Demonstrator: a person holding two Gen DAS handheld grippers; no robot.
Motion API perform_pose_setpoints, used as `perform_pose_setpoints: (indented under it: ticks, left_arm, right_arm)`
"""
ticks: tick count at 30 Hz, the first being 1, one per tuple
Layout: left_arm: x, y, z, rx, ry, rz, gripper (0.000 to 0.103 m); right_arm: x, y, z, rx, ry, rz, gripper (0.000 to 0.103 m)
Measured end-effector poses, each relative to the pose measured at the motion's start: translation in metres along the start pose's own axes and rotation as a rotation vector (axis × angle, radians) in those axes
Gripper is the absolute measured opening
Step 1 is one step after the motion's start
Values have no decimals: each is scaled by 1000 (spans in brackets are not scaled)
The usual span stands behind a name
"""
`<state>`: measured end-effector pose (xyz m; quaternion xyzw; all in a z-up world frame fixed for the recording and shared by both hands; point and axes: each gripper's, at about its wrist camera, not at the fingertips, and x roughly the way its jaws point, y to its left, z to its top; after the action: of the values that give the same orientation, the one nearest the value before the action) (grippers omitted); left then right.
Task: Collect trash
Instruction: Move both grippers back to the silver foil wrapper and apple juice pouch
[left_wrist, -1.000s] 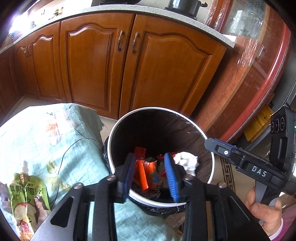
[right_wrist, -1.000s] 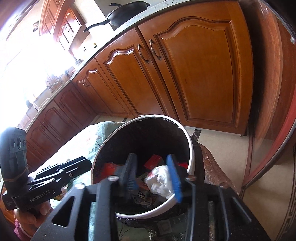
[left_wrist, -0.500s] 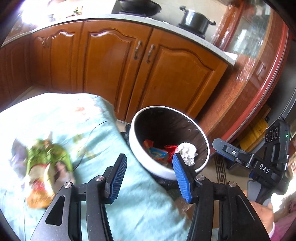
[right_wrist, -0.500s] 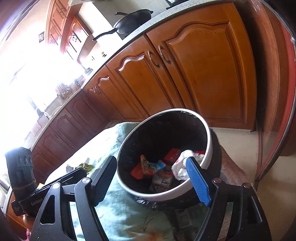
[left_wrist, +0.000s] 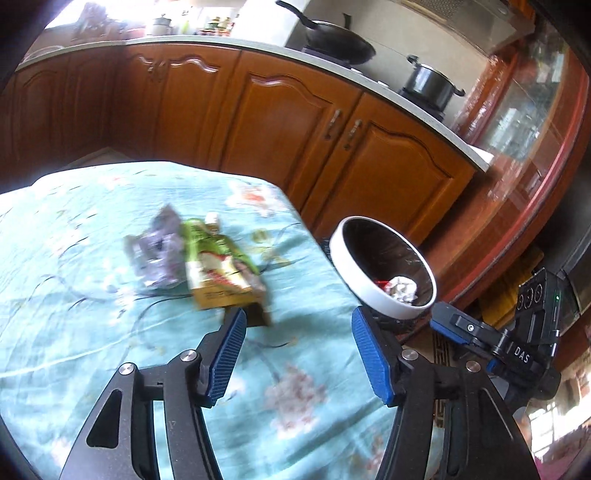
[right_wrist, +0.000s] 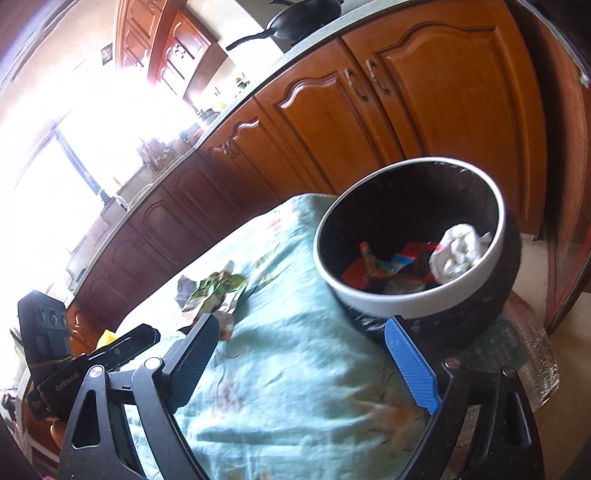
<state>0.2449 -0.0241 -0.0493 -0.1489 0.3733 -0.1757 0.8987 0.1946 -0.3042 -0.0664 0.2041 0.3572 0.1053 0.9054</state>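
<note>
Several pieces of trash already lie in the bin (right_wrist: 410, 236): a crumpled white wad (right_wrist: 458, 251) against its near wall, and red and blue wrappers (right_wrist: 384, 262) beside it. That part of the job looks done. Two pieces at least are left on the bench (left_wrist: 92, 332): a green drink pouch (left_wrist: 218, 262) and, touching it on the far side, a crumpled grey wrapper (left_wrist: 157, 254), both near the bench edge that faces the bin. The bin stands just off that edge, below the cloth.

The left tongs (left_wrist: 295, 354) have just been opening and stand half wide with nothing between them, aimed toward the pouch. The right tongs (right_wrist: 314, 362) have also just spread, wide and empty, near the bin.

Nothing blocks the pouch. Wooden cabinets (left_wrist: 295, 129) line the room beyond, with a wok (left_wrist: 336, 40) and a pot (left_wrist: 428, 81) on top, well apart.
</note>
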Motion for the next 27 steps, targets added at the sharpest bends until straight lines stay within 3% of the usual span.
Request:
perform_pose_setpoints:
  ticks: [4,14,27]
  left_arm:
    - [-21,26,-6,-45,-12,44,64]
    - [-51,78,-12,-134,-25,139,67]
    - [-29,105,13,-147,-3,150,67]
  right_arm:
    - [11,18,-11,-14,33,30,99]
    - [34,57,-23,-58,90,81,100]
    - [70,74,-12,-60,148,151,100]
